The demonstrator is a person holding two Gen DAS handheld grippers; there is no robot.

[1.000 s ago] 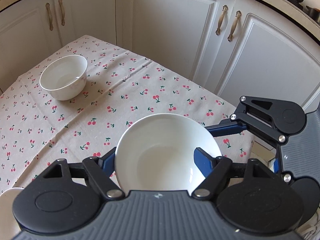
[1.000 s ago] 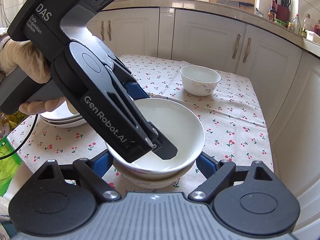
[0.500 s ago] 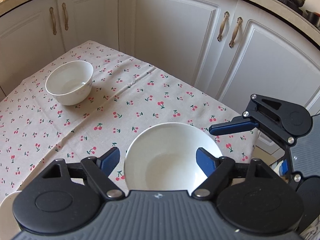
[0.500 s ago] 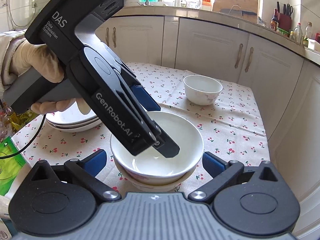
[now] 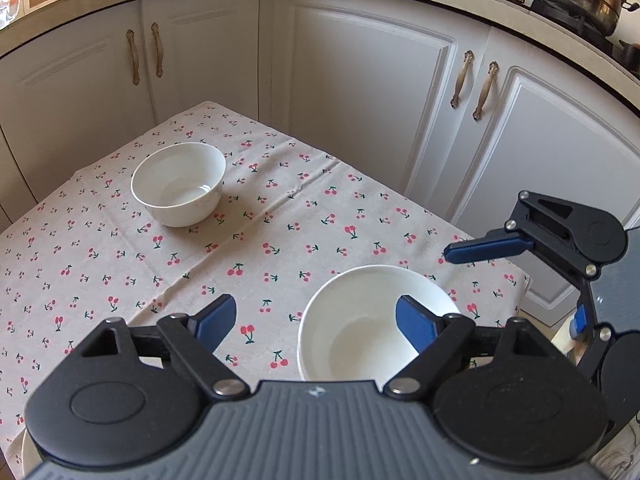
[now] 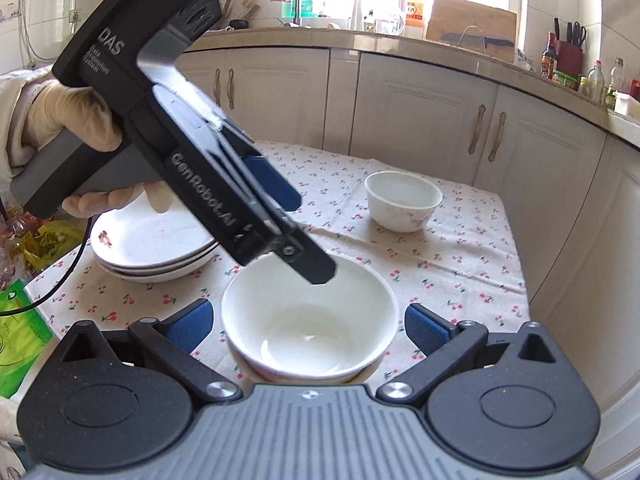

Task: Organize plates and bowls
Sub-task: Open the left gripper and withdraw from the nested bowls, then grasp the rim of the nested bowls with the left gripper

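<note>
A white bowl (image 6: pixel 310 320) sits nested in a second bowl (image 6: pixel 304 378) on the cherry-print tablecloth (image 6: pixel 440 264). My right gripper (image 6: pixel 308 324) stands wide open, its blue pads either side of the bowl and clear of it. My left gripper (image 5: pixel 314 322) hangs just above the same bowl (image 5: pixel 360 332) with its jaws opening. One pad is over the bowl's inside, the other over the cloth, and neither presses on the rim. A smaller white bowl (image 5: pixel 178 184) stands alone farther back. Stacked white plates (image 6: pixel 152 248) lie at the left.
White cabinet doors (image 5: pixel 360 100) close off the table's far and right sides. The table edge (image 6: pixel 516 280) runs near the nested bowls. A gloved hand (image 6: pixel 72 120) holds the left gripper. Green and yellow bags (image 6: pixel 20 320) lie beyond the left edge.
The left gripper's jaws came apart off the big bowl's rim and the gripper lifted away. The right gripper's jaws spread wider around the bowl, which stays nested.
</note>
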